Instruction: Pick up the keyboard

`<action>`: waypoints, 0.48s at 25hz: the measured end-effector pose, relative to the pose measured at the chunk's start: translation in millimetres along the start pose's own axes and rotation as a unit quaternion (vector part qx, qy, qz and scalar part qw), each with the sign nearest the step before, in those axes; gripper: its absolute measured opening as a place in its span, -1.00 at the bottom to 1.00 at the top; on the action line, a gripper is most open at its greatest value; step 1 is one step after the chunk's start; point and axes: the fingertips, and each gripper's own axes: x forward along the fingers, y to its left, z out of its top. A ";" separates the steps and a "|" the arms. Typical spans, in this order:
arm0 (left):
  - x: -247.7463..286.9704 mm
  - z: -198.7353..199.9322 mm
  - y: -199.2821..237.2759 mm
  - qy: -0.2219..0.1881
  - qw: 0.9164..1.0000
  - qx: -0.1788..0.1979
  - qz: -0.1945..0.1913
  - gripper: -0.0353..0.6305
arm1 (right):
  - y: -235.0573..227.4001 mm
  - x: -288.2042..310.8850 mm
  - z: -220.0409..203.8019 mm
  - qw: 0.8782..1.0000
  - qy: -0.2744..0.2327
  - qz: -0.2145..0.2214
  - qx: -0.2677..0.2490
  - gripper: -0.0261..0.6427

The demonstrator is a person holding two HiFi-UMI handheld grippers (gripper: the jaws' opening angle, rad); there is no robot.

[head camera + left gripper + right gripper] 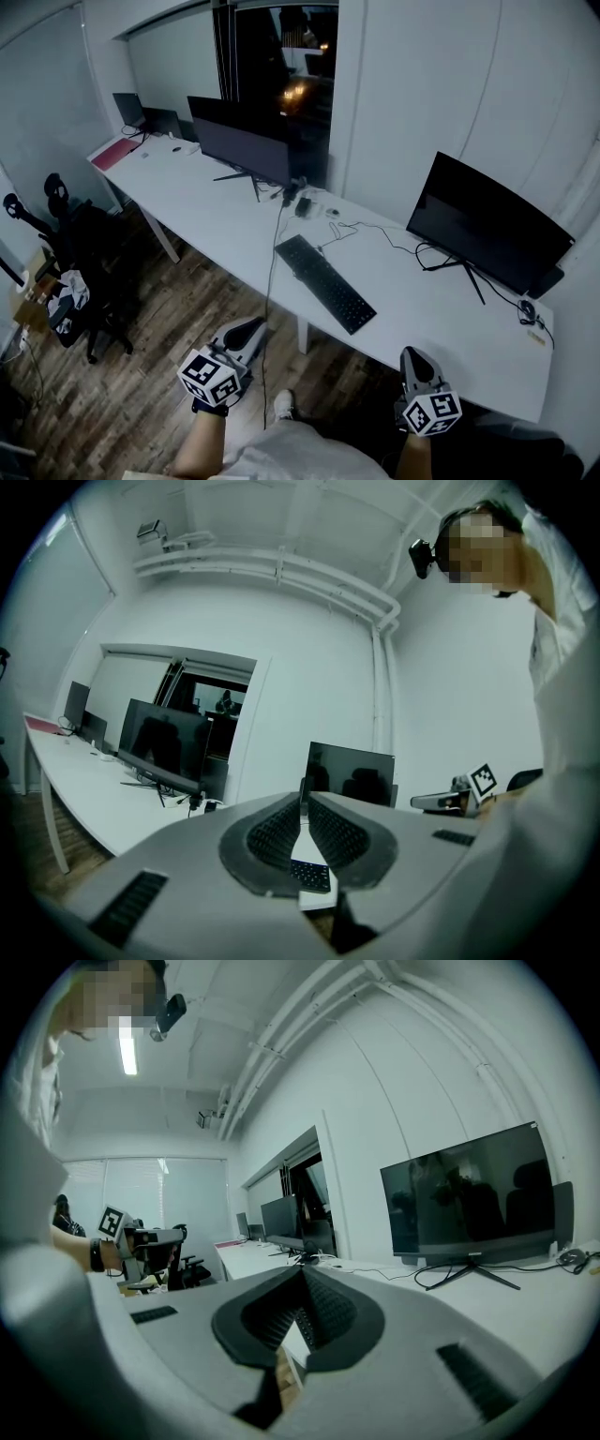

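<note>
Task start: left gripper (247, 330) and right gripper (413, 355), jaws pressed together empty, are hovering short of the ungrasped flat black keyboard (324, 282) ahead.

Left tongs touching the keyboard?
Apart. Head view shows the left tongs over the wood floor, short of the desk, a clear gap from the keyboard lying on it.

A slim black keyboard (324, 283) with rows of dark keys lies flat on the long white tabletop (217, 217). It sits at a slant. One short end points toward the wall, and the other reaches close to the front edge.
</note>
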 end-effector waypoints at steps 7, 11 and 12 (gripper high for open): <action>27.1 -15.4 50.4 0.003 1.000 -0.013 -0.001 -0.81 | 1.1 61.7 -3.3 1.000 0.016 0.012 0.002 -0.91; 39.9 -16.1 78.1 0.010 1.000 -0.020 -0.002 -0.81 | 4.0 94.6 0.9 1.000 0.024 0.013 0.001 -0.91; 43.1 -14.2 85.8 0.011 1.000 -0.021 0.000 -0.81 | 5.6 103.2 2.4 1.000 0.026 0.015 0.000 -0.91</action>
